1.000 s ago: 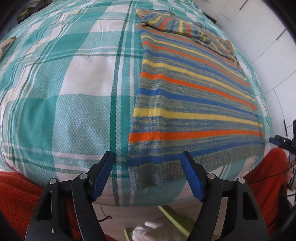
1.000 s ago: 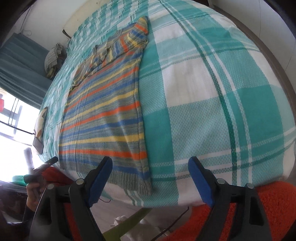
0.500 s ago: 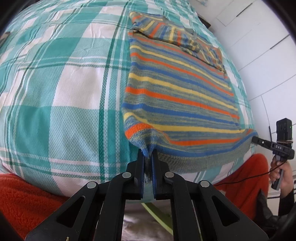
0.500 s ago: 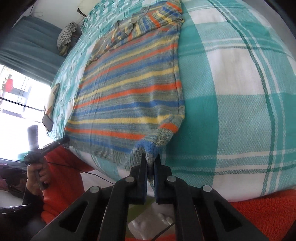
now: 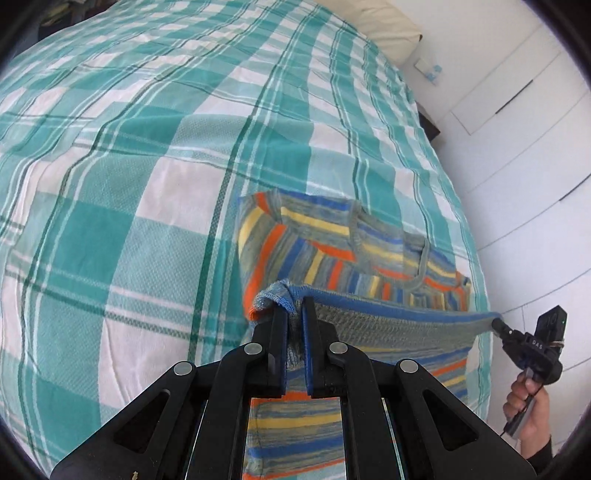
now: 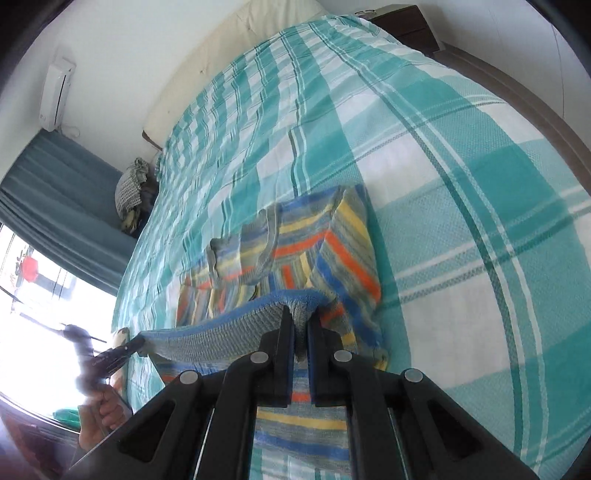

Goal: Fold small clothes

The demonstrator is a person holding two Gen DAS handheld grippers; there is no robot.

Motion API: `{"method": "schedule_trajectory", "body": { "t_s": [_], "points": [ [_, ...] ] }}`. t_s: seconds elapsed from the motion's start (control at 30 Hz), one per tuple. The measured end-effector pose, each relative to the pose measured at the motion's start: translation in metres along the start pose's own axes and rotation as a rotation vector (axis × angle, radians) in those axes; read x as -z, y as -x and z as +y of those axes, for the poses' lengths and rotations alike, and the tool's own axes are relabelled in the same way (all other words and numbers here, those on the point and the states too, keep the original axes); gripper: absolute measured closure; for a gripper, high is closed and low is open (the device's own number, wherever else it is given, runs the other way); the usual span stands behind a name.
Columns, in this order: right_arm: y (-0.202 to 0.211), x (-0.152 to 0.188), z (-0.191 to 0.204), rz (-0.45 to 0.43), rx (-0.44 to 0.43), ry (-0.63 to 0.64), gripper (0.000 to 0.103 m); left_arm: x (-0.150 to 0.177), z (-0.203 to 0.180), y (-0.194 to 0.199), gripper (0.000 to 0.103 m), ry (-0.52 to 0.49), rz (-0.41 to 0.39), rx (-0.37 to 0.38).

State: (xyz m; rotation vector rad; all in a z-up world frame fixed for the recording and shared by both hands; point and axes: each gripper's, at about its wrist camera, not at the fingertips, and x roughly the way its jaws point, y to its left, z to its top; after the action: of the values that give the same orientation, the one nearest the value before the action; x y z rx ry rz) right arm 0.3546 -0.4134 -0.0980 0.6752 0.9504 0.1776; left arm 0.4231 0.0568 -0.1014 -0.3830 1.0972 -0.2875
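Note:
A small knit sweater with blue, yellow, orange and grey stripes lies on the plaid bed cover. My left gripper is shut on one corner of its grey ribbed hem. My right gripper is shut on the other hem corner. The hem hangs taut between the two grippers, lifted above the sweater's body and carried over toward its neckline and folded sleeves. In the left wrist view the right gripper shows at the right edge, held by a hand.
The teal and white plaid bed cover spreads around the sweater. A cream pillow lies at the bed's head. White cupboard doors stand at one side, a curtain and bright window at the other. A checked cushion sits by the curtain.
Both grippers went from open at the bed's edge to shut on the hem corners. They then lifted the hem and carried it across the sweater toward the neckline, doubling the body over.

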Motion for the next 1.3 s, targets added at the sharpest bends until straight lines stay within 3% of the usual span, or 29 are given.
{"method": "schedule_trajectory", "body": {
  "t_s": [0.17,0.23,0.27,0.3,0.33,0.4,0.47,0.53,0.6,0.7,0.73,0.8,0.87,0.9,0.93,1.0,1.1,1.2,1.3],
  "points": [
    [-0.052,-0.058,-0.018,0.033,-0.011,-0.087,0.097,-0.045,0.006,-0.055,0.096,0.059,0.061,-0.025],
    [-0.069,-0.075,-0.030,0.007,-0.057,-0.130,0.092,-0.064,0.013,-0.066,0.092,0.121,0.019,-0.027],
    [-0.075,-0.082,-0.040,-0.026,-0.099,-0.176,0.087,-0.072,0.020,-0.065,0.078,0.168,-0.021,-0.030],
    [-0.077,-0.086,-0.051,-0.078,-0.117,-0.239,0.079,-0.078,0.027,-0.062,0.057,0.217,-0.064,-0.024],
    [-0.075,-0.089,-0.061,-0.139,-0.131,-0.303,0.058,-0.080,0.033,-0.056,0.050,0.254,-0.108,-0.019],
    [-0.062,-0.089,-0.070,-0.240,-0.150,-0.353,0.054,-0.079,0.041,-0.044,0.045,0.283,-0.166,-0.006],
    [-0.051,-0.090,-0.060,-0.250,-0.137,-0.263,0.054,-0.070,0.040,-0.034,0.045,0.218,-0.169,-0.008],
    [-0.041,-0.085,-0.038,-0.205,-0.054,-0.078,0.054,-0.048,0.031,-0.022,0.045,0.104,-0.168,-0.049],
    [-0.032,-0.068,-0.014,-0.154,0.008,0.114,0.054,-0.016,0.014,-0.011,0.045,-0.042,-0.156,-0.040],
    [-0.028,-0.022,0.023,-0.054,0.016,0.361,0.054,0.048,-0.016,-0.011,0.045,-0.295,-0.074,-0.028],
    [-0.029,-0.002,0.032,-0.005,0.007,0.443,0.054,0.069,-0.022,-0.018,0.050,-0.368,-0.018,-0.059],
    [-0.035,0.038,0.035,0.092,0.014,0.540,0.056,0.104,-0.017,-0.035,0.079,-0.437,0.092,-0.176],
    [-0.048,0.078,0.005,0.212,0.182,0.537,0.063,0.126,0.000,-0.022,0.079,-0.399,0.064,-0.200],
    [-0.045,0.089,-0.008,0.227,0.211,0.510,0.065,0.133,0.006,-0.011,0.077,-0.369,0.056,-0.216],
    [-0.032,0.097,-0.016,0.193,0.226,0.496,0.065,0.141,0.009,0.001,0.072,-0.337,0.048,-0.235],
    [-0.005,0.109,-0.021,0.155,0.242,0.459,0.061,0.162,0.007,0.027,0.047,-0.292,-0.002,-0.256],
    [0.037,0.134,-0.022,0.038,0.234,0.421,0.047,0.205,-0.011,0.063,0.026,-0.247,-0.084,-0.191],
    [0.071,0.170,-0.023,-0.062,0.207,0.350,0.040,0.248,-0.030,0.081,0.016,-0.195,-0.132,-0.116],
    [0.089,0.204,-0.021,-0.118,0.189,0.260,0.040,0.279,-0.044,0.075,0.016,-0.160,-0.066,-0.032]
  ]
}}
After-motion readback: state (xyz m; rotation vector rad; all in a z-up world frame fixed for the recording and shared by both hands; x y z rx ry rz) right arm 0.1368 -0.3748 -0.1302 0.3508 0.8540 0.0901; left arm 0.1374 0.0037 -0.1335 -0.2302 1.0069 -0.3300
